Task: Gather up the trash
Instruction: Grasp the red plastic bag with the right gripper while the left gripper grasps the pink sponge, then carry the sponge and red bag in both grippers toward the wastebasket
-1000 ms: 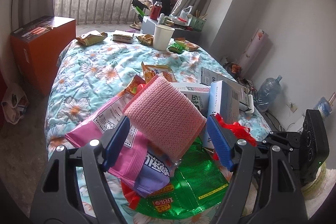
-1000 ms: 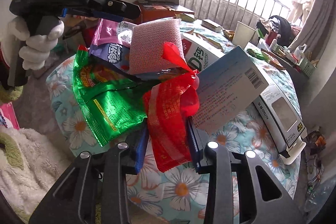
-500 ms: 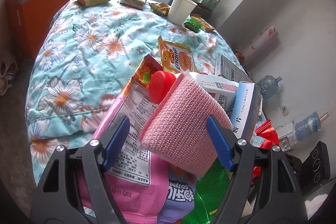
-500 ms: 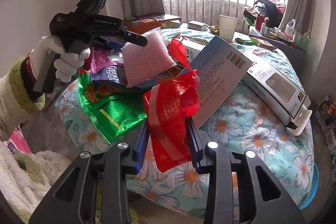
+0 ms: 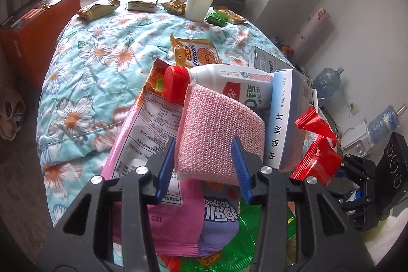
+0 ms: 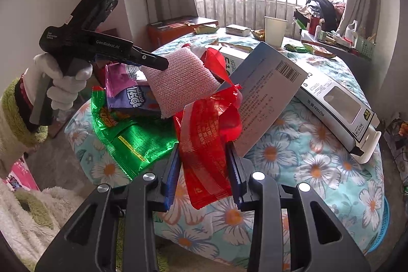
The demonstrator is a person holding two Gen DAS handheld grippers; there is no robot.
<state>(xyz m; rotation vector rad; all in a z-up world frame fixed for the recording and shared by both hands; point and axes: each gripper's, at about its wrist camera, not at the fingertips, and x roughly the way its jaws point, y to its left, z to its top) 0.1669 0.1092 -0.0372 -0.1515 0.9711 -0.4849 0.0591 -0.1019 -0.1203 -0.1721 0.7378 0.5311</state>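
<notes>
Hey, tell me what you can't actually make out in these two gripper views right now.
- Left wrist view: the pink sponge held in the left gripper covers much of the white bottle and the wrappers beneath.
- Right wrist view: the red wrapper in the right gripper and the blue-white box hide the bedspread behind them.
- Both views: whether the paper cup holds anything; its inside faces away.
- Box print is too small to read.
</notes>
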